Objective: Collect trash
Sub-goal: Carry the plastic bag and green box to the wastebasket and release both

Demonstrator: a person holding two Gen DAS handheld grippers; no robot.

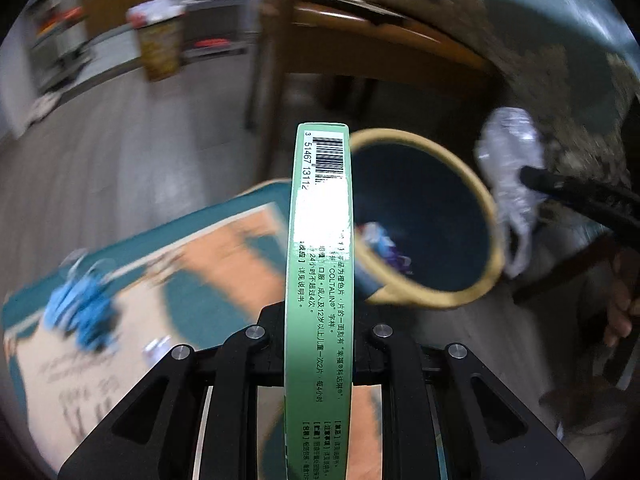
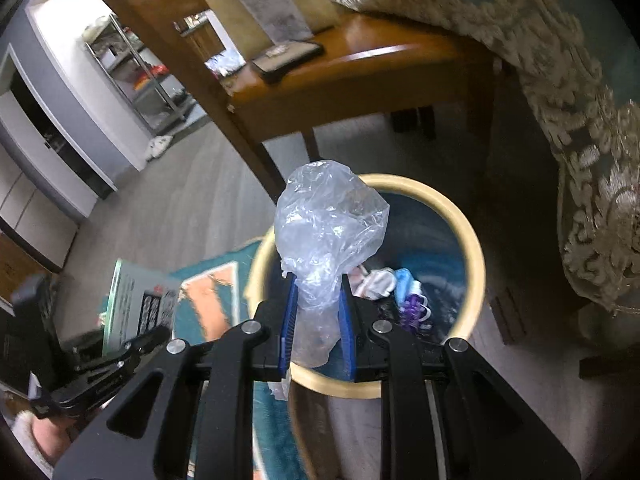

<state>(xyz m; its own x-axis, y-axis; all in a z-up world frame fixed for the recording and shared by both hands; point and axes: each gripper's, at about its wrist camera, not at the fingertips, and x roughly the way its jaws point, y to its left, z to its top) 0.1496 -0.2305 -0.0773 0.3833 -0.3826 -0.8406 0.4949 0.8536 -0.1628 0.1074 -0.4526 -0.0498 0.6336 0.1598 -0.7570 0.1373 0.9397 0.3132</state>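
L gripper [image 1: 318,320]: clamped on green medicine box [image 1: 320,264], held edge-on, barcode end pointing away from gripper.
Box vs bin: box sat just left of trash bin [image 1: 494,236] rim, not over the opening as far as L view showed.
R gripper [image 2: 318,312]: closed on clear plastic bag [image 2: 330,224], blue pads [image 2: 289,320] pinching its neck; crumpled top bulged up past the tips.
Bag vs bin: bag hung over the near-left part of bin mouth, above the rim.
Bin: round, tan rim, dark blue inside; white, blue & purple scraps [image 2: 404,292] already lay at its bottom.
Left of bin: teal/orange rug [image 1: 224,240] on floor, w/ blurred blue item [image 1: 82,312] on it.
Behind bin: wooden chair [image 2: 360,76] w/ dark flat object [image 2: 286,60] on its seat.
Right of bin: lace-edged cloth [image 2: 576,128] draped down.
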